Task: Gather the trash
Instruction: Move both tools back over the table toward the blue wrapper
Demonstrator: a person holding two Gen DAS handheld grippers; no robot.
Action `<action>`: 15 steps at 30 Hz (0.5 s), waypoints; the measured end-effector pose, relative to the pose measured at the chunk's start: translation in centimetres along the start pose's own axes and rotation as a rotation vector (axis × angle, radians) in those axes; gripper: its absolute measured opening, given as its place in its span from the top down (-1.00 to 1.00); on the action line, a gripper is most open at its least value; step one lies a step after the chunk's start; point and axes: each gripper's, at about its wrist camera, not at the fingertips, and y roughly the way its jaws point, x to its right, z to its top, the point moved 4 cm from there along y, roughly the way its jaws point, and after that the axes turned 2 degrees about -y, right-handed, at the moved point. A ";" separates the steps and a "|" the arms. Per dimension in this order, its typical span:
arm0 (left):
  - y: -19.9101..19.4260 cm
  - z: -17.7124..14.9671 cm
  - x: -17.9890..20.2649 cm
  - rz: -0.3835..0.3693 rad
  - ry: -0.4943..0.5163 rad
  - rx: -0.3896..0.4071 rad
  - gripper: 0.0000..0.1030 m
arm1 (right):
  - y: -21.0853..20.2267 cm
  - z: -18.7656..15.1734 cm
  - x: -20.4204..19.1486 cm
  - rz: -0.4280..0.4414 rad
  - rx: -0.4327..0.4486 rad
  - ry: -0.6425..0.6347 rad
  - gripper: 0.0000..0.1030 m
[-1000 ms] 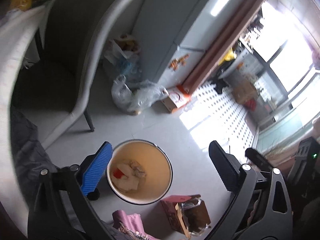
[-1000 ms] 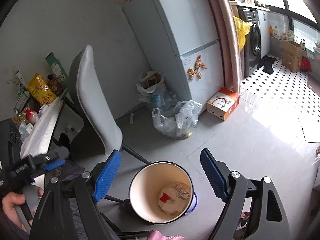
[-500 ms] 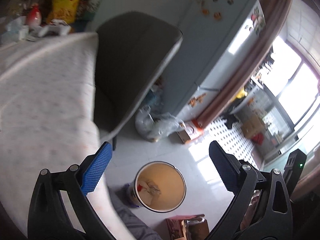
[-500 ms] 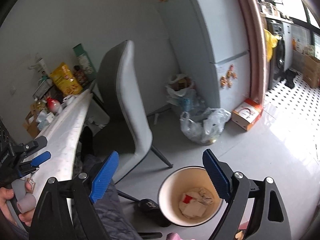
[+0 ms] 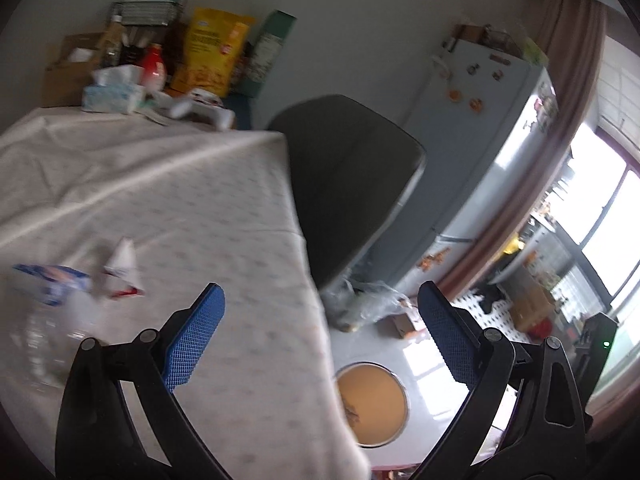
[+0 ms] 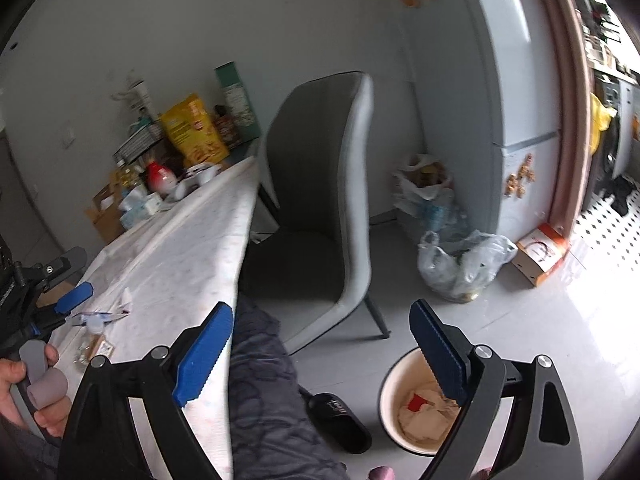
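Observation:
My left gripper point(image 5: 320, 340) hangs open and empty over the table's edge. On the white tablecloth point(image 5: 180, 200) to its left lie a crumpled white-and-red wrapper point(image 5: 122, 268), a blue-and-white packet point(image 5: 52, 284) and a clear plastic bottle point(image 5: 40, 340), all blurred. The round bin point(image 5: 372, 404) stands on the floor below the table edge. My right gripper point(image 6: 320, 356) has its jaws opening, with nothing between them. It is above the floor beside the bin point(image 6: 400, 384), which holds crumpled paper point(image 6: 424, 416). The right wrist view shows the left gripper point(image 6: 72, 280) held by a hand over scraps point(image 6: 96, 316).
A grey chair point(image 6: 320, 200) stands at the table's end, and a fridge point(image 6: 500, 80) behind it. Plastic bags point(image 6: 460, 264) and a cardboard box point(image 6: 540, 252) sit on the floor. Groceries point(image 5: 208, 56) crowd the table's far end. A black slipper point(image 6: 336, 420) and a dark-clothed leg point(image 6: 264, 380) lie near the bin.
Both views have swung up and left from the bin on the floor to the table. The bin has slid to the bottom of the frames. The trash on the cloth has come into sight.

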 end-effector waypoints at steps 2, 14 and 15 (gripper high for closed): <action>-0.8 0.4 -1.6 0.018 -0.019 0.016 -0.86 | 0.2 0.1 -1.6 0.017 -0.007 -0.019 -0.74; -4.8 2.1 -9.3 0.112 -0.077 0.091 -0.86 | 2.4 -0.1 -9.3 0.075 -0.028 -0.112 -0.85; -5.1 2.2 -9.9 0.117 -0.083 0.093 -0.86 | 2.6 -0.1 -9.7 0.081 -0.033 -0.114 -0.85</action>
